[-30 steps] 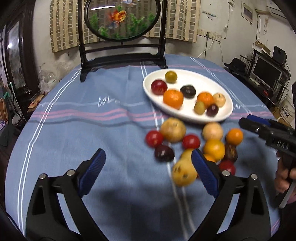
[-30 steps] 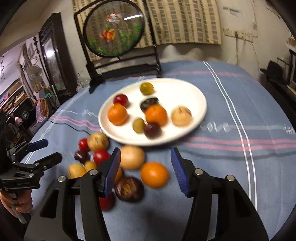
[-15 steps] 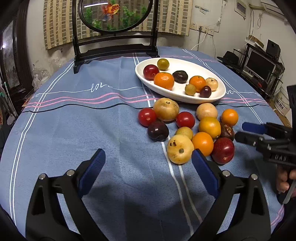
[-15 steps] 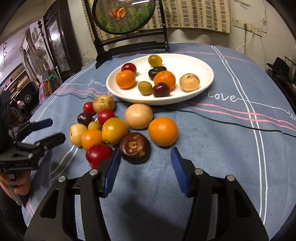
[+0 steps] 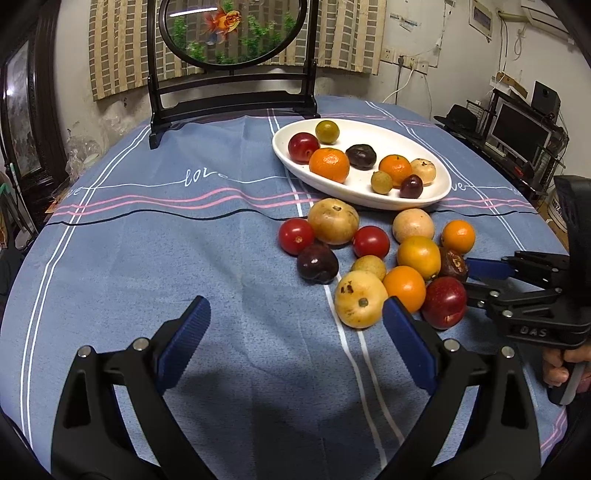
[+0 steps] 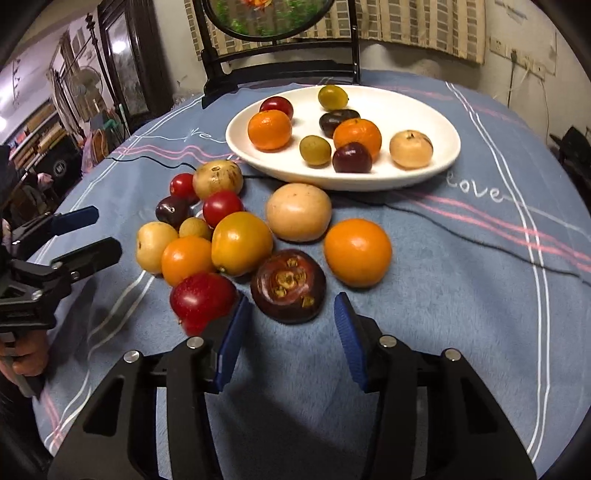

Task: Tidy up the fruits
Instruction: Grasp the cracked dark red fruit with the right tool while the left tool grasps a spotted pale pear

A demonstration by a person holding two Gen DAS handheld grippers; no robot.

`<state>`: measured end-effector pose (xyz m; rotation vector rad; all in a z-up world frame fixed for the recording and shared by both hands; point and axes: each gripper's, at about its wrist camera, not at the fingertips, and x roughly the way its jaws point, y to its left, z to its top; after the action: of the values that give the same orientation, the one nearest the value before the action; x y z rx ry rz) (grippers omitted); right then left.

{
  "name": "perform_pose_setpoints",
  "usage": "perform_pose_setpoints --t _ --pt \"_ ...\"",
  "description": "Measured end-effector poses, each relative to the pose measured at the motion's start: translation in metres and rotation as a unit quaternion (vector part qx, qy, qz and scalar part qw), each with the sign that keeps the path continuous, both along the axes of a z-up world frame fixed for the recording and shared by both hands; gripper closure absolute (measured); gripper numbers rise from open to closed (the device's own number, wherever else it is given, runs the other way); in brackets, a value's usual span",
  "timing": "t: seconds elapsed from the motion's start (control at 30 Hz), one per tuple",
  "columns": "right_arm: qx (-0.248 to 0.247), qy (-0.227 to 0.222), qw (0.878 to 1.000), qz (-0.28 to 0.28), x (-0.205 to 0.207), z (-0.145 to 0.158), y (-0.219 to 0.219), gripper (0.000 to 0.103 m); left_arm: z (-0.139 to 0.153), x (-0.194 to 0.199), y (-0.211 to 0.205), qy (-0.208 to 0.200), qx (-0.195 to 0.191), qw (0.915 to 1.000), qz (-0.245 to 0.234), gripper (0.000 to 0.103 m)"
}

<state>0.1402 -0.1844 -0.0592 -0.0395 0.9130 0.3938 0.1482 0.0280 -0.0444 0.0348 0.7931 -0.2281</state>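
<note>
Blue cloth (image 5: 207, 251) with pink and white stripes covered the round table, and a dark framed screen (image 5: 232, 33) stood at its far edge. Going from left to right in the left wrist view, our left gripper (image 5: 291, 332) hung low over bare cloth, jaws spread wide and holding nothing, its right pad just beside the pale yellow fruit (image 5: 360, 303). Next came the loose heap of fruit, a dozen or so pieces lying touching one another on the cloth, and behind it the white oval plate (image 5: 436, 192) with seven fruits already in it. Furthest right, our right gripper (image 6: 291, 332) was also open and empty, with the dark purple mangosteen (image 6: 288, 285) lying just ahead of the gap between its pads and the red apple (image 6: 203, 297) against its left pad.

We judged the mangosteen the next pick. To do it well we needed to slide forward until both pads flanked its widest part, keep the left pad clear of the apple, close gently, lift straight up, then set it in a bare spot on the plate.
</note>
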Motion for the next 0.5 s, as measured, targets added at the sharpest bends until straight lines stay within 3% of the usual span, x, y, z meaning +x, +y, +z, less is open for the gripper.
perform_pose_setpoints --t 0.5 --pt "-0.004 -0.01 1.0 0.01 0.013 -0.001 0.003 0.061 -0.004 0.002 -0.002 0.008 0.002 1.0 -0.005 0.007"
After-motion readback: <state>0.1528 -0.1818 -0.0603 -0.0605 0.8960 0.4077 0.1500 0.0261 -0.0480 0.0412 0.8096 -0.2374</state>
